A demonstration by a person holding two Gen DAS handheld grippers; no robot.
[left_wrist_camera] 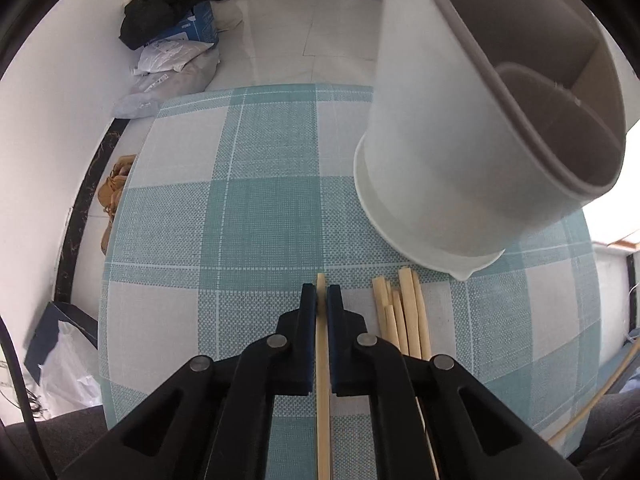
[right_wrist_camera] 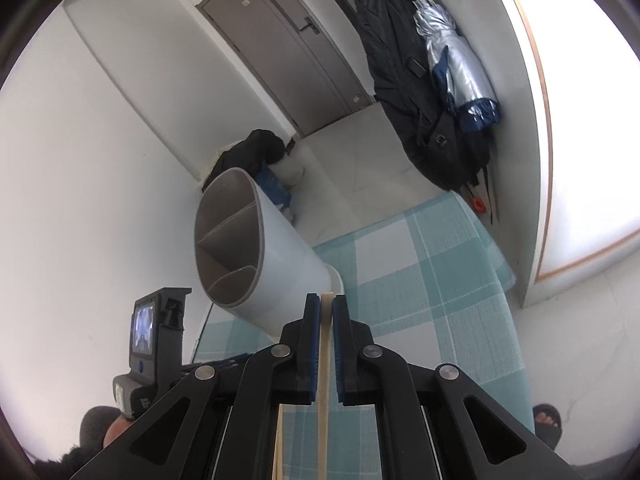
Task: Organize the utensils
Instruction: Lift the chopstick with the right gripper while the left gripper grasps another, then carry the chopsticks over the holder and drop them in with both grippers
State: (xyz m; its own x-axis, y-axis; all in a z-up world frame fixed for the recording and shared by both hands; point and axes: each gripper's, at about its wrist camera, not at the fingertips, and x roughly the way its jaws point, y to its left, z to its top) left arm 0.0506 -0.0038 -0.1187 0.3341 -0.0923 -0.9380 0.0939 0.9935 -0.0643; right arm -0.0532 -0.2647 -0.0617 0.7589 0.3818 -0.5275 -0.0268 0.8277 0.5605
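Note:
My left gripper [left_wrist_camera: 321, 292] points steeply down at the table, shut on one pale wooden chopstick [left_wrist_camera: 323, 420] that runs between its pads. Several loose chopsticks [left_wrist_camera: 400, 320] lie on the cloth just to its right. Behind them stands a white utensil holder [left_wrist_camera: 460, 168] with grey divided compartments, looming at the upper right. My right gripper [right_wrist_camera: 326, 300] is shut on another chopstick [right_wrist_camera: 323, 400], held above the table with the utensil holder [right_wrist_camera: 280, 256] just ahead and to its left. The left gripper's camera unit [right_wrist_camera: 154, 336] shows at the lower left of the right wrist view.
A teal and white checked cloth [left_wrist_camera: 240, 220] covers the table. Bags and dark clothing [left_wrist_camera: 176, 28] lie on the floor past its far edge, and brown shoes [left_wrist_camera: 114, 188] at its left. A dark coat and a silver umbrella [right_wrist_camera: 452, 64] hang on the wall near a grey door [right_wrist_camera: 280, 48].

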